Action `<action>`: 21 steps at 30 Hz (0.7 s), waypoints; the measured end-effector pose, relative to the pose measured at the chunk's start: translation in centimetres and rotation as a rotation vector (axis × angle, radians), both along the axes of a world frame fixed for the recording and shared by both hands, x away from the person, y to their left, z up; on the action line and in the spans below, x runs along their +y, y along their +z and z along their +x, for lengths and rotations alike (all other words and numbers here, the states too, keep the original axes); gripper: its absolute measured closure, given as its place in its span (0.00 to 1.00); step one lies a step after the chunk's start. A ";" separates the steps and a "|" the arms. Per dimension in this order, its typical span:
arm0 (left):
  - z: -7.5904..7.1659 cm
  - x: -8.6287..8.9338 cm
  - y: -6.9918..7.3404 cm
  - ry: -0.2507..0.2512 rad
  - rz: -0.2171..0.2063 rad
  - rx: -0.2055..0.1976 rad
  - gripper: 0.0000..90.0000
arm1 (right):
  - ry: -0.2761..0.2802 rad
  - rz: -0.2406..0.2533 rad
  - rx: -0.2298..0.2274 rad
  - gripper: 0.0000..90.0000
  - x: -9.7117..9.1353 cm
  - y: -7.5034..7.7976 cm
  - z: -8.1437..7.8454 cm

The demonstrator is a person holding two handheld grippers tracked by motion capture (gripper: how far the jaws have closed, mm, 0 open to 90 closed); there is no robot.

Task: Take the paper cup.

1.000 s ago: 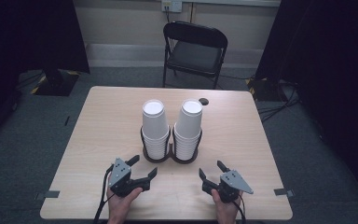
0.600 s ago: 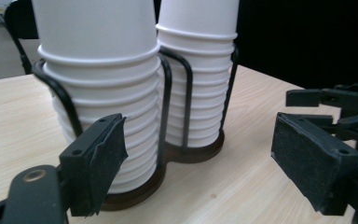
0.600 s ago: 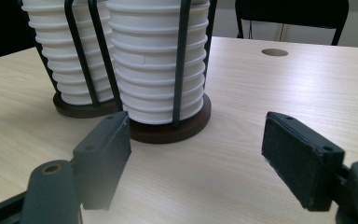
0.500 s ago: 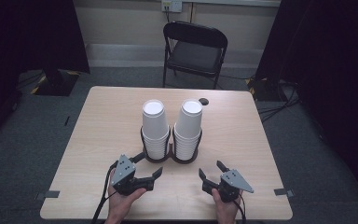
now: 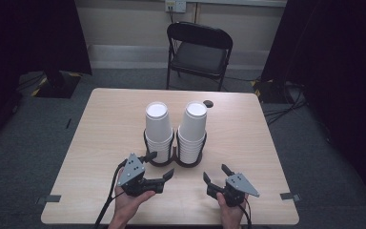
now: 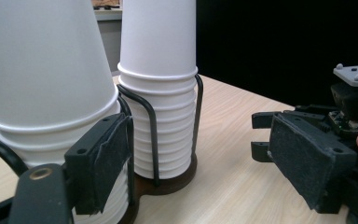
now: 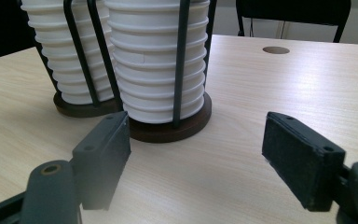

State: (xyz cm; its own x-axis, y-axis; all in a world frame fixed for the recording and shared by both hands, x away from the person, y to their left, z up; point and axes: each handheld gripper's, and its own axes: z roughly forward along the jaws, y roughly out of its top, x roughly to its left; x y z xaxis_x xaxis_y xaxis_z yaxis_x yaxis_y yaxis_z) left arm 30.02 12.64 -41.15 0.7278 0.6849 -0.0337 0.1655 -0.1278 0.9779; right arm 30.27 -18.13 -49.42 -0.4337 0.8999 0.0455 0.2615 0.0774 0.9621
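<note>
Nearest to me, at the front edge of the worktop [image 5: 95,143], the left hand-held gripper [image 5: 161,163] is raised a little off the surface. Its jaws stand wide apart with nothing between them, and one pad sits just beside the wire holder [image 5: 175,161] at the foot of the left cup stack [image 5: 158,125]. In my judgement it is lined up this way to approach that stack from the side, low down where the wire uprights leave gaps. The right hand-held gripper [image 5: 214,171] sits lower, near the worktop. It is also spread open and empty, and it points at the base of the right cup stack [image 5: 193,125] without touching it. I read this as a waiting posture, ready to brace the holder if the left side pulls. The two stacks of white paper cups stand upright and side by side in the middle of the worktop. Each is nested in its own ring of the twin holder, which keeps the tall stacks from toppling, and the top cups rise clear above the wires, where I expect one could be lifted off. Beyond them a small dark disc [image 5: 208,103] lies on the far part of the worktop, well apart from the cups. A folding chair [image 5: 198,52] stands behind the far edge.
</note>
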 end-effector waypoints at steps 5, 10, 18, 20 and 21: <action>-0.2 -0.4 0.9 0.008 0.024 -0.030 0.22 | -0.004 -0.009 -0.002 0.26 0.1 0.0 0.0; 0.0 -0.9 2.2 -0.006 0.009 -0.064 0.22 | -0.007 -0.008 -0.002 0.26 0.1 0.0 0.0; 0.5 -1.8 3.8 -0.019 0.004 -0.091 0.22 | -0.010 -0.006 -0.002 0.25 0.0 0.0 0.0; 0.7 -2.0 4.1 -0.019 0.009 -0.094 0.22 | -0.012 -0.003 -0.002 0.25 0.0 0.0 0.0; 0.7 -2.0 4.1 -0.019 0.009 -0.094 0.22 | -0.012 0.000 -0.002 0.25 0.0 0.0 0.0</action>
State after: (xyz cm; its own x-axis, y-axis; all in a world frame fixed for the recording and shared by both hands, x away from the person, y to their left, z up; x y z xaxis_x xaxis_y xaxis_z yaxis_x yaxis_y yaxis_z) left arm 30.70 10.69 -37.01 0.7407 0.6706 0.0411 0.0706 -0.1385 0.9878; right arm 30.25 -18.10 -49.42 -0.4232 0.9050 0.0445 0.2604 0.0745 0.9626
